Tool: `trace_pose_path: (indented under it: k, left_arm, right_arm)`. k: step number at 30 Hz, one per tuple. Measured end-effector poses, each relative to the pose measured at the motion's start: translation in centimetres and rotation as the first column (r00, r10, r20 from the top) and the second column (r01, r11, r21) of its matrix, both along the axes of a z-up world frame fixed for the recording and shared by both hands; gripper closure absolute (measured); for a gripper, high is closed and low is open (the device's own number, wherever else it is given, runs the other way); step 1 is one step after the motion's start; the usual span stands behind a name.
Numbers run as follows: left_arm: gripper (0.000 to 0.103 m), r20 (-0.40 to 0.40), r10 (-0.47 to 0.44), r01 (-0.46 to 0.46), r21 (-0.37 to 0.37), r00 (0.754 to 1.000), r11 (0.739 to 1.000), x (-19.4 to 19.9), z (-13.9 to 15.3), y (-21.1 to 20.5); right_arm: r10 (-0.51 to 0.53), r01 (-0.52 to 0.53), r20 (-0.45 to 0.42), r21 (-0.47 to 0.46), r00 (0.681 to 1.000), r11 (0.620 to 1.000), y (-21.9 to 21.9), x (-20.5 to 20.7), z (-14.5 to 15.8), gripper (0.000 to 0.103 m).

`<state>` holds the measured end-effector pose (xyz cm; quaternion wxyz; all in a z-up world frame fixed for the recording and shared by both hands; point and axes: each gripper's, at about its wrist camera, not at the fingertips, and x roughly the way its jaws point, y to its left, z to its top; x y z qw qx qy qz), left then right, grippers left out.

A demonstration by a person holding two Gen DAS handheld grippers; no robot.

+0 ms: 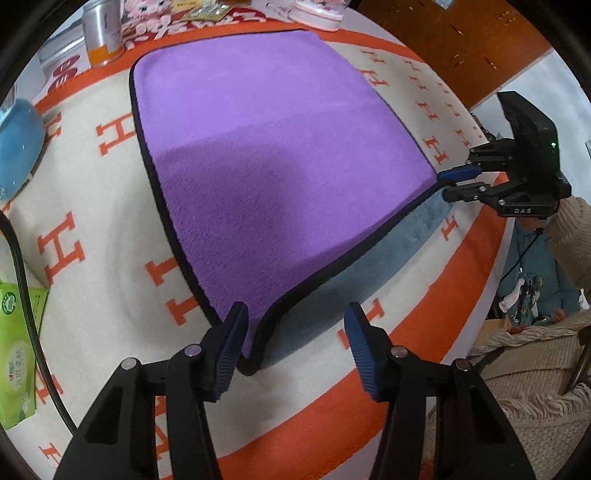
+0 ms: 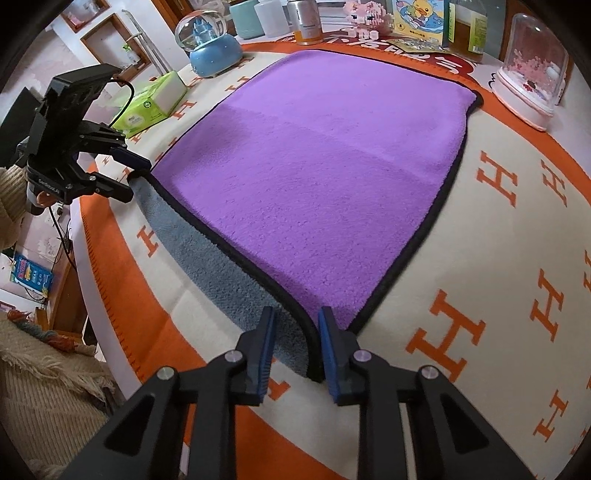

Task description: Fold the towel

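A purple towel [image 1: 266,155] with a black hem and grey underside lies on the table; it also shows in the right wrist view [image 2: 325,177]. Its near edge is lifted, baring the grey side [image 1: 369,258]. My left gripper [image 1: 295,332] is open around the near left corner, its jaws wide apart; in the right wrist view it [image 2: 135,177] straddles that corner. My right gripper [image 2: 297,343] has its jaws astride the near right corner with a gap to the hem; in the left wrist view it [image 1: 445,184] is at that corner.
An orange and cream blanket with H letters [image 2: 498,295] covers the table. A green tissue pack [image 1: 18,350], blue snow globe [image 2: 210,44], metal can [image 1: 101,33], pink-based dome [image 2: 532,74] and boxes stand around the towel. The table edge is close on the near side.
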<state>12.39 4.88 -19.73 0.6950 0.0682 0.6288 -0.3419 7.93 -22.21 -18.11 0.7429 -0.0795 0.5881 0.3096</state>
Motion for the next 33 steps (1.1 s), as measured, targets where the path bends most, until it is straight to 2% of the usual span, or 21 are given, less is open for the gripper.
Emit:
trace_pose_path:
  k: [7, 10, 12, 13, 17, 26, 33]
  left_arm:
    - [0.051, -0.023, -0.001, 0.001, 0.012, 1.000, 1.000, 0.2, -0.5, 0.8]
    - [0.070, -0.026, -0.019, 0.020, 0.014, 0.999, 1.000, 0.0, -0.5, 0.5]
    - [0.078, -0.018, -0.031, 0.031, 0.028, 0.999, 0.999, -0.2, -0.5, 0.1]
    - [0.087, -0.017, -0.033, 0.034, 0.032, 0.999, 0.999, -0.2, -0.6, 0.1]
    - [0.095, 0.000, -0.023, 0.023, 0.050, 1.000, 0.998, -0.2, -0.4, 0.2]
    - [0.098, 0.079, 0.005, -0.012, 0.084, 0.997, 0.996, -0.2, 1.2, 0.4]
    - [0.098, 0.195, 0.055, -0.075, 0.097, 0.979, 0.992, 1.9, 4.2, 0.6]
  right_arm:
    - [-0.001, 0.001, -0.001, 0.000, 1.000, 1.000, -0.2, 0.0, 0.0, 0.085]
    - [0.000, 0.000, 0.004, -0.002, 1.000, 1.000, -0.2, -0.1, 0.0, 0.089]
    - [-0.002, 0.002, 0.007, -0.004, 1.000, 1.000, -0.2, 0.0, 0.0, 0.091]
    - [-0.003, 0.003, 0.010, -0.004, 1.000, 1.000, -0.2, -0.1, 0.0, 0.092]
    - [-0.003, 0.003, 0.025, -0.005, 1.000, 1.000, -0.2, -0.3, 0.4, 0.095]
    - [-0.018, 0.019, 0.083, -0.020, 0.996, 1.000, -0.3, -0.4, 1.6, 0.098]
    - [-0.077, 0.080, 0.172, -0.012, 0.982, 0.997, -0.5, 1.8, 4.1, 0.098]
